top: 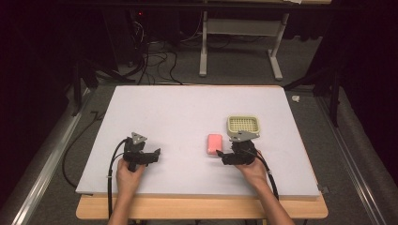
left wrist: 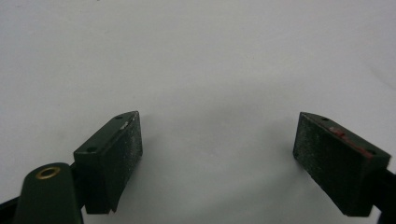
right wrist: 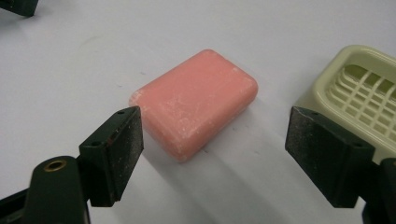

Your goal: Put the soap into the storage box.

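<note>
pink soap lies flat on the white table, right of centre in the high view and a little below and left of the cream soap dish, near it but apart. in the right gripper view the bar sits in the middle of the frame, just ahead of the jaws, with the dish at the right edge.

the right gripper has its jaws spread wide with nothing between them; its left pad is just beside the bar's near corner, whether touching i cannot tell. the left gripper, at lower left in the high view, is also wide and empty over bare table, well apart from the soap.

judging by looks, the bar is solid, stiff and fairly light, with rounded edges and a dry, chalky, scuffed top. it will probably not crush, but the smooth curved sides could slide out of a shallow pinch. best hold seems to be across the two long flat sides, pads low and centred, so it cannot twist.
</note>
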Demonstrator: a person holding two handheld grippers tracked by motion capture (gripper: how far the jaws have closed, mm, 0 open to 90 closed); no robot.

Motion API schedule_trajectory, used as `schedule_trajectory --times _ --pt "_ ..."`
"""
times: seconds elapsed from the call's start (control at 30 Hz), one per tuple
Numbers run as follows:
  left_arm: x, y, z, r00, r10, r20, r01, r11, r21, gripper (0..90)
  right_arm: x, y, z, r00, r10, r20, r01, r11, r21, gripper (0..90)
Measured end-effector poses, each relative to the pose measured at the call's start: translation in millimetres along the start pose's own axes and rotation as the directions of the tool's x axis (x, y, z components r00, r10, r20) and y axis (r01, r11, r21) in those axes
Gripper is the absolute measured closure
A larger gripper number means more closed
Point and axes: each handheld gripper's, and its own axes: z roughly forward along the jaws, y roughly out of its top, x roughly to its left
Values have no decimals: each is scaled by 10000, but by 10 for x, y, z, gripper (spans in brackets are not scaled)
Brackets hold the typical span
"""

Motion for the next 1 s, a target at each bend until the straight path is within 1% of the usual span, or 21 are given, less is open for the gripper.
schedule_trajectory --times 0.1,0.2,0.33,0.37,0.4,0.47,0.67,0.7,0.73,0.9,1.0 --pt "0 0 0 10000 -2 0 2 10000 -3 162 24 32 21 10000 -92 -2 92 9999 43 194" --pt "0 0 0 10000 0 -1 0 10000 -2 162 57 90 79 9997 -237 -30 238 9996 161 180" --pt "0 0 0 10000 1 -1 -1 10000 -1 162 80 104 127 9994 -352 21 352 9992 175 172" --pt "0 0 0 10000 1 0 -1 10000 -1 162 97 103 172 9991 -416 17 415 9985 359 163" --pt "0 0 0 10000 -1 1 1 10000 -1 162 99 102 187 9989 -458 17 457 9981 407 161" --pt "1 0 0 10000 -1 0 1 10000 0 162 107 100 220 9990 -452 -7 451 9977 515 159" --pt "1 0 0 10000 -2 2 2 10000 0 162 105 104 282 9989 -465 12 464 9971 607 146" --pt "0 0 0 10000 -2 -1 2 10000 -2 162 110 104 297 9992 -409 1 408 9976 553 145" --pt "1 0 0 10000 -2 1 2 10000 -1 162 110 106 303 9989 -477 36 474 9972 577 143" --pt "1 0 0 10000 -1 1 1 10000 0 162 127 114 333 9986 -508 151 499 9973 543 138" --pt "0 0 0 10000 -3 2 3 10000 -3 162 132 117 347 9989 -434 189 424 9978 504 133"
